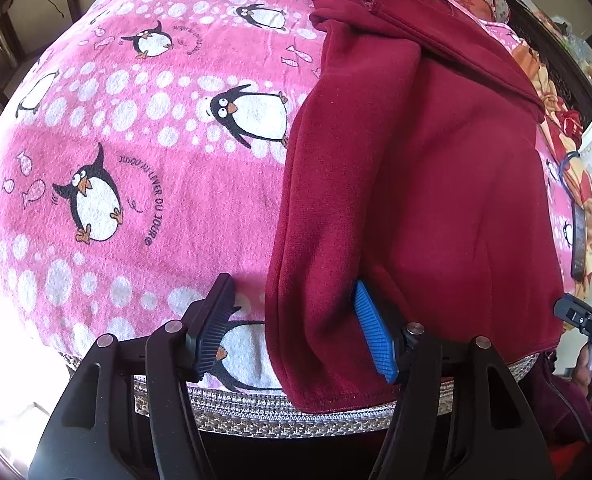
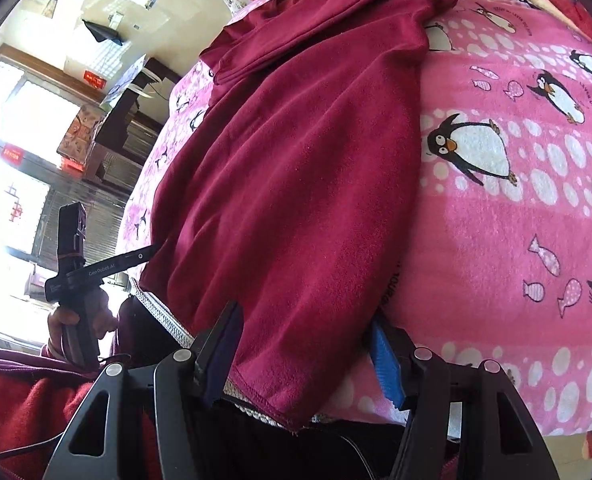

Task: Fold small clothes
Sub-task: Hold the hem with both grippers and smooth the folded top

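Pink penguin blanket (image 1: 144, 128) covers the bed; maroon fleece garment (image 1: 416, 168) lies lengthwise, hem overhanging the near edge w/ woven trim (image 1: 256, 412). My left gripper (image 1: 296, 332) is spread, blue pad partly hidden under the hem's left corner. Right gripper (image 2: 304, 354) is also spread, straddling the hem; fabric covers the gap. Garment's far end is cut off.

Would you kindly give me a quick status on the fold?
Left gripper open, straddling the garment's near left edge. Right gripper open over its near hem. Maroon garment flat on the penguin blanket, partly folded. Nothing in the way.
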Available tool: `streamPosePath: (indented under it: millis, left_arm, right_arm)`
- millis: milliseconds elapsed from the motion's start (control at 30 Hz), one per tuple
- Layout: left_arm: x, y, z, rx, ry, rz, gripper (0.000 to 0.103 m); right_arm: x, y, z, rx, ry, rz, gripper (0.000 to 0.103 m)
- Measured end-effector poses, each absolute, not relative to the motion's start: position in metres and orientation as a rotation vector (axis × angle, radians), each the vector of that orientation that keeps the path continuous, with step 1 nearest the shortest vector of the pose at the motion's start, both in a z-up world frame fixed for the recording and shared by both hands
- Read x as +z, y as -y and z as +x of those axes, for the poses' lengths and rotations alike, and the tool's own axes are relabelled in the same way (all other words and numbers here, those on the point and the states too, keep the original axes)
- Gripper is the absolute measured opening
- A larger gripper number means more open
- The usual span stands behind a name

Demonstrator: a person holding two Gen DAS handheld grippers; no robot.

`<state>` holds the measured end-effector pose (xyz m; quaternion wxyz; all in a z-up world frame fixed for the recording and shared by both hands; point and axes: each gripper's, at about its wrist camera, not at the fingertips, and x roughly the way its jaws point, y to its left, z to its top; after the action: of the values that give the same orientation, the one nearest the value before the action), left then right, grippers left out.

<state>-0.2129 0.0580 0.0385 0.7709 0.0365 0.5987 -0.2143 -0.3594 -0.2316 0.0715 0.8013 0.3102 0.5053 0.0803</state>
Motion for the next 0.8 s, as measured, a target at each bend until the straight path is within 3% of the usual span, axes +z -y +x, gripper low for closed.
streamPosePath:
  millis: [800]
  left_arm:
    - [0.036, -0.042, -0.220, -0.453, -1.284, 0.117, 0.063]
  right_arm:
    - [0.068, 0.225, -0.347, 0.214, -1.087, 0.674, 0.059]
